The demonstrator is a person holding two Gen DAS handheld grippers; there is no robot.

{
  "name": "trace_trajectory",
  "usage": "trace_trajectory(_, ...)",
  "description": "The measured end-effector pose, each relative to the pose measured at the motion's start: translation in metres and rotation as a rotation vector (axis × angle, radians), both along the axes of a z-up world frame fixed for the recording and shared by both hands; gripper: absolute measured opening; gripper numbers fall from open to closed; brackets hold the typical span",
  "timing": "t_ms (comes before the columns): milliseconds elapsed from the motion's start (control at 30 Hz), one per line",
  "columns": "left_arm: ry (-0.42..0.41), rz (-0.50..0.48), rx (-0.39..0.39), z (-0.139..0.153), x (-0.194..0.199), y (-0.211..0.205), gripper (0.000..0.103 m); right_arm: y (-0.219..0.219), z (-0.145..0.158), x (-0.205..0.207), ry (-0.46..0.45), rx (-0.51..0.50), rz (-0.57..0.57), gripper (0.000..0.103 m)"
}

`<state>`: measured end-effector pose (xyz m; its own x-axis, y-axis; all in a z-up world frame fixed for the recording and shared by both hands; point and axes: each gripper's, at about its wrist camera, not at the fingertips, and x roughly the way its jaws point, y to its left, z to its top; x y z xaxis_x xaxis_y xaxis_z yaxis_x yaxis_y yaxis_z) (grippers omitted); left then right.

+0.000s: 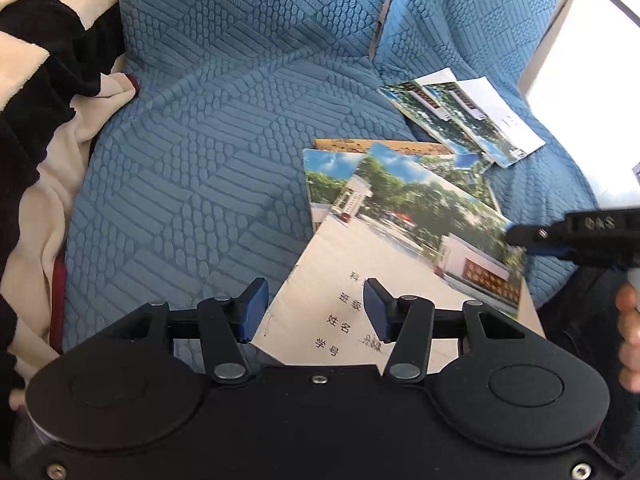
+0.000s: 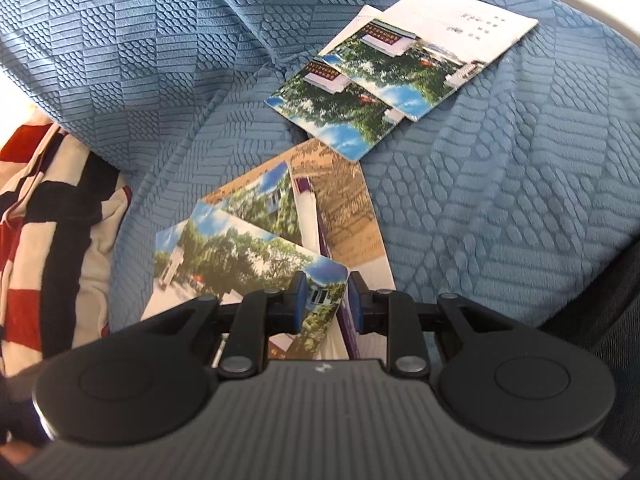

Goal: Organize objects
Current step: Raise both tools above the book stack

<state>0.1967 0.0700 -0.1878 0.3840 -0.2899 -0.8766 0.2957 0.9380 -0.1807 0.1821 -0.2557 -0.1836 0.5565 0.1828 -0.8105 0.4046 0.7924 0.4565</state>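
Several school notebooks with photo covers lie on a blue sofa. The top notebook (image 1: pixel 400 248) of the near pile shows a tree-lined gate and handwritten lines. My left gripper (image 1: pixel 316 308) hovers open over its near edge, the pads apart and not pressing. From the right, my right gripper (image 1: pixel 516 238) reaches that notebook's edge. In the right wrist view my right gripper (image 2: pixel 328 304) is shut on the notebook's bent-up corner (image 2: pixel 324 280). A brown-covered notebook (image 2: pixel 340 200) lies underneath. Two more notebooks (image 2: pixel 380 68) overlap farther back.
A striped red, black and cream blanket (image 1: pixel 48 80) is bunched at the sofa's left side. The textured blue sofa cover (image 1: pixel 200 160) spreads left of the notebooks. A person's hand (image 1: pixel 630 328) and a dark trouser leg sit at the right edge.
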Motion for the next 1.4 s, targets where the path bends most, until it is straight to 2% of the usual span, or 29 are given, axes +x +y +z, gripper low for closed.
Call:
trace_trajectory(333, 0.028, 0.003, -0.062, 0.006, -0.030, -0.008, 0.049, -0.013, -0.001, 0.030, -0.049, -0.008, -0.007, 0.027)
trace_trajectory(533, 0.023, 0.019, -0.045, 0.004, -0.037, -0.004, 0.050, -0.016, 0.002, 0.019, -0.050, -0.006, -0.004, 0.027)
trace_trajectory(600, 0.027, 0.037, -0.066, 0.001, -0.033, 0.003, 0.052, -0.015, 0.002, 0.010, -0.040, -0.003, 0.001, 0.032)
trace_trajectory(667, 0.034, 0.061, -0.081, -0.003, -0.027, 0.007, 0.053, -0.013, 0.000, -0.001, -0.035, 0.013, 0.003, 0.047)
trace_trajectory(700, 0.037, 0.074, -0.079, -0.006, -0.023, 0.009, 0.053, -0.012, -0.001, -0.006, -0.031, 0.021, 0.006, 0.047)
trace_trajectory(833, 0.045, 0.095, -0.081, -0.013, -0.016, 0.008, 0.052, 0.002, -0.006, -0.022, -0.014, 0.031, 0.033, 0.047)
trace_trajectory(1033, 0.061, 0.063, -0.100, -0.014, -0.026, -0.005, 0.049, 0.025, -0.004, -0.028, -0.050, -0.051, 0.103, 0.046)
trace_trajectory(1167, 0.053, 0.060, -0.091, -0.011, -0.037, -0.013, 0.049, 0.025, -0.002, -0.025, -0.082, -0.090, 0.101, 0.033)
trace_trajectory(1400, 0.048, 0.048, -0.093, -0.006, -0.056, -0.024, 0.049, 0.018, -0.005, -0.018, -0.115, -0.112, 0.122, 0.028)
